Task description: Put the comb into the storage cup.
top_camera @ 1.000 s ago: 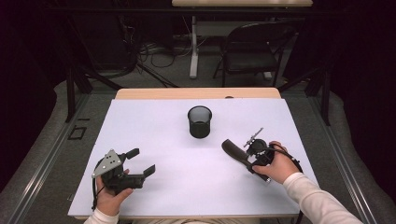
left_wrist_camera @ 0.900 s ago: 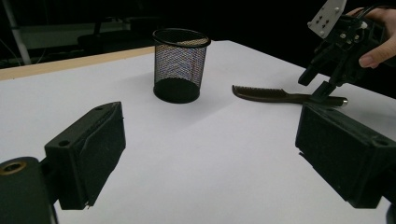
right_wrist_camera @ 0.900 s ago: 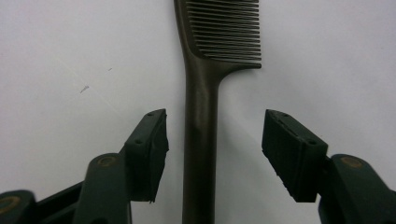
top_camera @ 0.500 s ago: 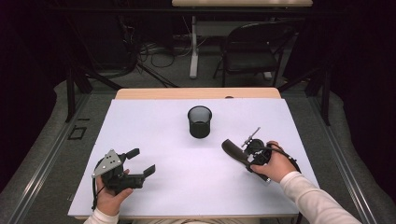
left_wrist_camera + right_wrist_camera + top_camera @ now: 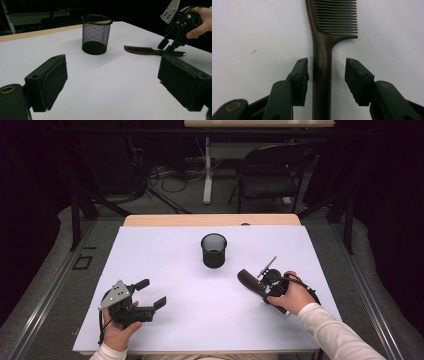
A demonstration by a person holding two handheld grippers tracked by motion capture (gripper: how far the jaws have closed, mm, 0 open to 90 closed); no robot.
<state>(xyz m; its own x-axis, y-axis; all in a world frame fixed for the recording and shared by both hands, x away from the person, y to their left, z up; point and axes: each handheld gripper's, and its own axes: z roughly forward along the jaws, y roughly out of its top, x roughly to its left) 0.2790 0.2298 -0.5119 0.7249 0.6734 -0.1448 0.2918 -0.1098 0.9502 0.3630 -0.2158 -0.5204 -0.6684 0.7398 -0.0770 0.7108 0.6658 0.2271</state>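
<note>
**Comb straddled by parted jaws on white table**

A dark brown comb point(image 5: 322, 62) is seen lying flat on the white table point(image 5: 170, 260), on the right-hand side, its toothed end pointed toward the middle; its handle is bracketed by the right gripper point(image 5: 326, 75), whose jaws are parted to either side of it; a narrow gap is left at one pad and a wider one at the other, so the handle is not pinched. The right gripper point(image 5: 267, 282) is held low over the comb by the person's right hand point(image 5: 292, 297). A black wire-mesh cup point(image 5: 214, 250) is stood upright near the table's centre, well apart from the comb point(image 5: 147, 50). The left gripper point(image 5: 150, 294) is held in the left hand point(image 5: 117, 332) near the front left edge; its jaws are spread wide, nothing being held between them; the mesh cup point(image 5: 96, 33) is faced from a distance.
</note>
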